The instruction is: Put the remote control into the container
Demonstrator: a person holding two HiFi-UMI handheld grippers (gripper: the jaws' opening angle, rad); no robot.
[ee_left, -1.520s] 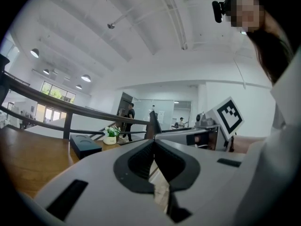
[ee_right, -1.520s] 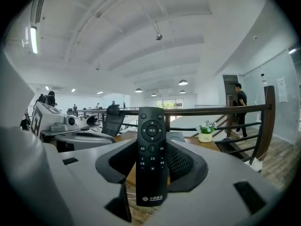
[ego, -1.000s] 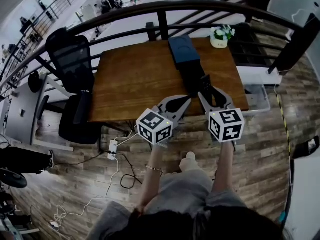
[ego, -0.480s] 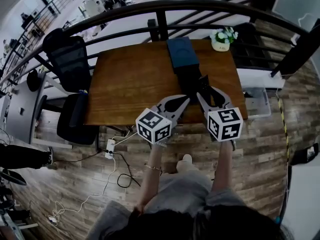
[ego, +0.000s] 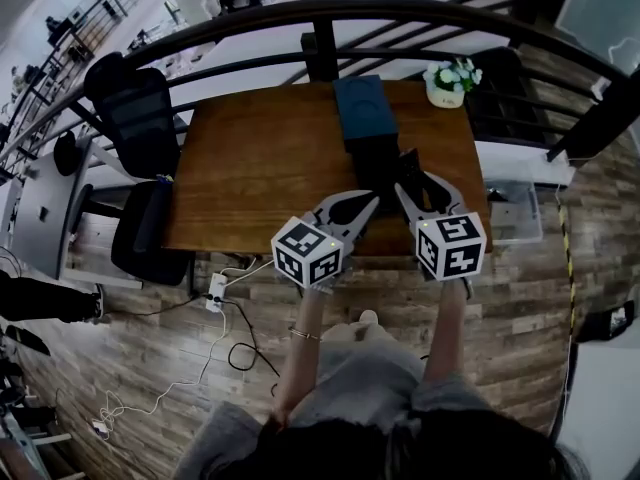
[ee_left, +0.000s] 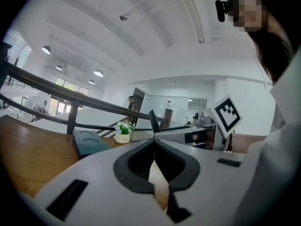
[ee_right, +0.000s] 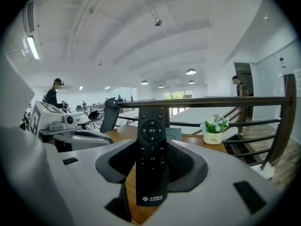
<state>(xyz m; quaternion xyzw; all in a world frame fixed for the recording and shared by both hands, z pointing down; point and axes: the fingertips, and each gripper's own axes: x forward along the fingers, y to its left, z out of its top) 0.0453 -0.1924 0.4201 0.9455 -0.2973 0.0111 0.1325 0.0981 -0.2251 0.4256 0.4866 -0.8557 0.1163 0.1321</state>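
A black remote control [ee_right: 151, 159] stands upright between the jaws of my right gripper [ee_right: 151, 175], which is shut on it. In the head view the remote [ego: 409, 162] sticks up from the right gripper [ego: 410, 175] over the table's near right part. The dark blue container [ego: 362, 106] lies at the table's far middle, and a black flat piece [ego: 378, 163] lies just in front of it. My left gripper [ego: 366, 204] hovers at the near table edge, left of the right one, jaws closed together on nothing [ee_left: 153, 163]. The container [ee_left: 89, 142] shows ahead and to the left of it.
A small potted plant [ego: 447, 76] stands at the wooden table's [ego: 260, 158] far right corner. A dark railing [ego: 320, 13] runs behind the table. An office chair [ego: 140, 118] stands at the left, and a clear bin [ego: 515, 208] sits on the floor to the right.
Both grippers keep nearly the same pose, the right one still holding the remote. Only the head camera's view has shifted a little.
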